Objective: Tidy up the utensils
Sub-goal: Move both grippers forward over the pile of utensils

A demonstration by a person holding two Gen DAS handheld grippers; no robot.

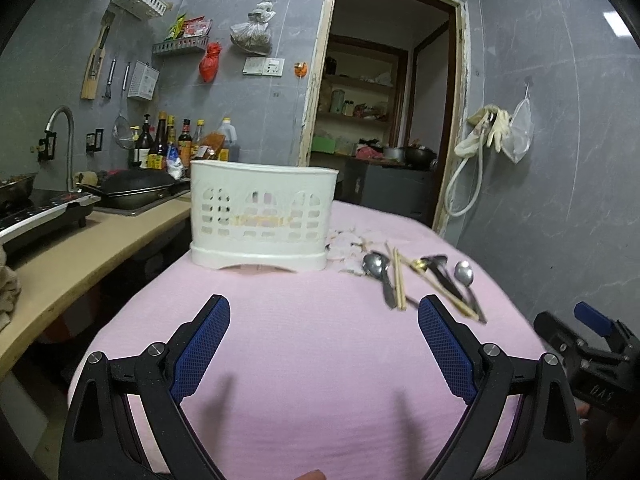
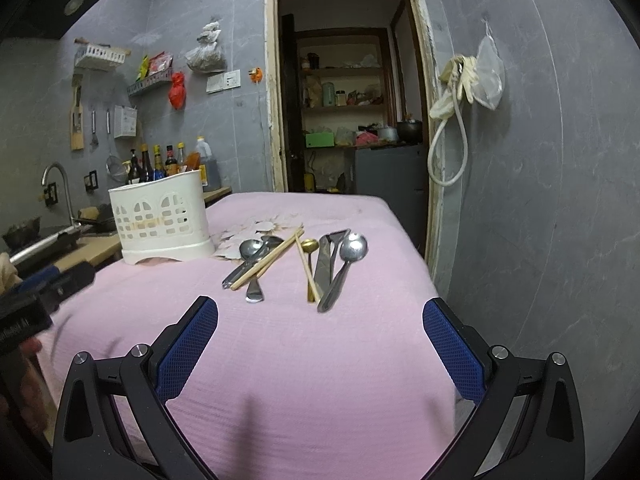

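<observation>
A white slotted utensil holder (image 1: 260,216) stands on the pink-covered table (image 1: 312,360); it also shows in the right wrist view (image 2: 160,216). To its right lie several steel spoons (image 2: 352,252), wooden chopsticks (image 2: 268,264), a gold spoon (image 2: 309,246) and a dark utensil (image 2: 326,258); the spoons (image 1: 376,266) and chopsticks (image 1: 399,280) show in the left wrist view. My left gripper (image 1: 324,304) is open and empty, in front of the holder. My right gripper (image 2: 320,308) is open and empty, just short of the utensils. The right gripper's body (image 1: 592,352) shows at the left view's right edge.
A wooden counter (image 1: 80,256) with a stove, wok and sauce bottles (image 1: 168,140) runs along the left. A doorway (image 2: 348,100) opens behind the table. A grey tiled wall (image 2: 540,200) is close on the right. White paper scraps (image 2: 260,228) lie beside the holder.
</observation>
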